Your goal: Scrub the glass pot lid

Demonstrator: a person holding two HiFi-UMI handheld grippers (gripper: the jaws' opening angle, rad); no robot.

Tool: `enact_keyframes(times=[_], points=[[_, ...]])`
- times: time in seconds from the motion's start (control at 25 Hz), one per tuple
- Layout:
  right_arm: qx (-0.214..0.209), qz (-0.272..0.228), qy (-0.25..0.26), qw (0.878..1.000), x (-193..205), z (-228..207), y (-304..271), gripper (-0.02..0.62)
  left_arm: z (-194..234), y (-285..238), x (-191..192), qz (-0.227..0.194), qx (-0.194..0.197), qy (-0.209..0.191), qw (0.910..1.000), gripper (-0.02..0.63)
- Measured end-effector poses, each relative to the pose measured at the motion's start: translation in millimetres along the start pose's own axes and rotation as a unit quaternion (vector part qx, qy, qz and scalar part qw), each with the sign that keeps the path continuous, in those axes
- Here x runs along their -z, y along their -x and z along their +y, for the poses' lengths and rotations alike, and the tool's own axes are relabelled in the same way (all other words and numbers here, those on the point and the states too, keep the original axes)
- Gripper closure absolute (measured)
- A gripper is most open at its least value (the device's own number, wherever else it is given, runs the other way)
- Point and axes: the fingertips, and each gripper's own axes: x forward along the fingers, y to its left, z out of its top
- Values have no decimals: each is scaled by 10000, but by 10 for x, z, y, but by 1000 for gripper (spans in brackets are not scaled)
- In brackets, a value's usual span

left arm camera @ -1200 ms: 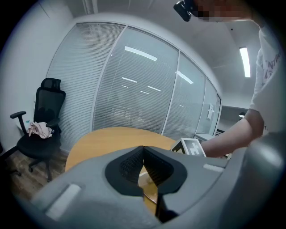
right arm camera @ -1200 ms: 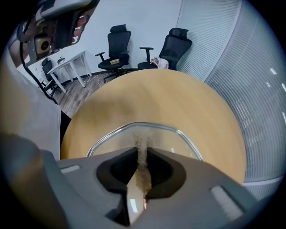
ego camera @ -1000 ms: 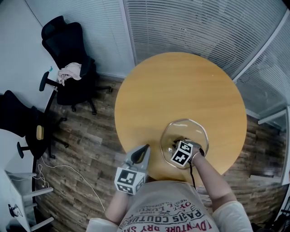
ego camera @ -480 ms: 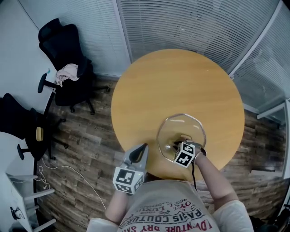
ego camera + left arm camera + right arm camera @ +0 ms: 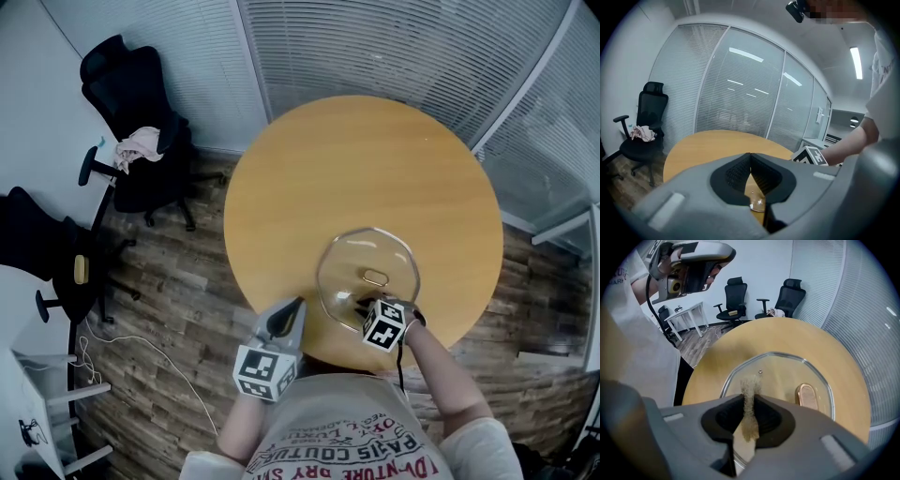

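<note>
Two tools: right tool pinching tan scrub pad over glass pot lid on bench; left tool pressed together.

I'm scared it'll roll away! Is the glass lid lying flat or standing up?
Lying flat: the glass lid rests on the round table, with its handle facing up.

The left gripper had its jaws pressed together with nothing between them, over the near edge of a round wooden table. A black office chair carrying a pink cloth stood at the left beside a glass wall with blinds. A marker cube showed at the right.
</note>
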Motion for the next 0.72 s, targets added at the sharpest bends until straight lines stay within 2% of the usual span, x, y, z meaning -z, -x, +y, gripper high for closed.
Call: enact_keyframes(times=[0.16, 0.28, 0.56, 0.72], points=[[-205, -78, -95, 9997, 83, 94, 42, 532, -122, 2, 37, -15, -76, 11, 10000, 599], [-225, -308, -352, 9987, 82, 112, 131, 532, -210, 27, 46, -71, -86, -23, 9999, 599], [92, -1131, -1268, 9854, -190, -243, 539, 534, -190, -82, -44, -191, -5, -71, 9998, 598], [634, -1502, -1760, 9708, -365, -667, 757, 534, -91, -147, -101, -174, 130, -124, 9997, 598]])
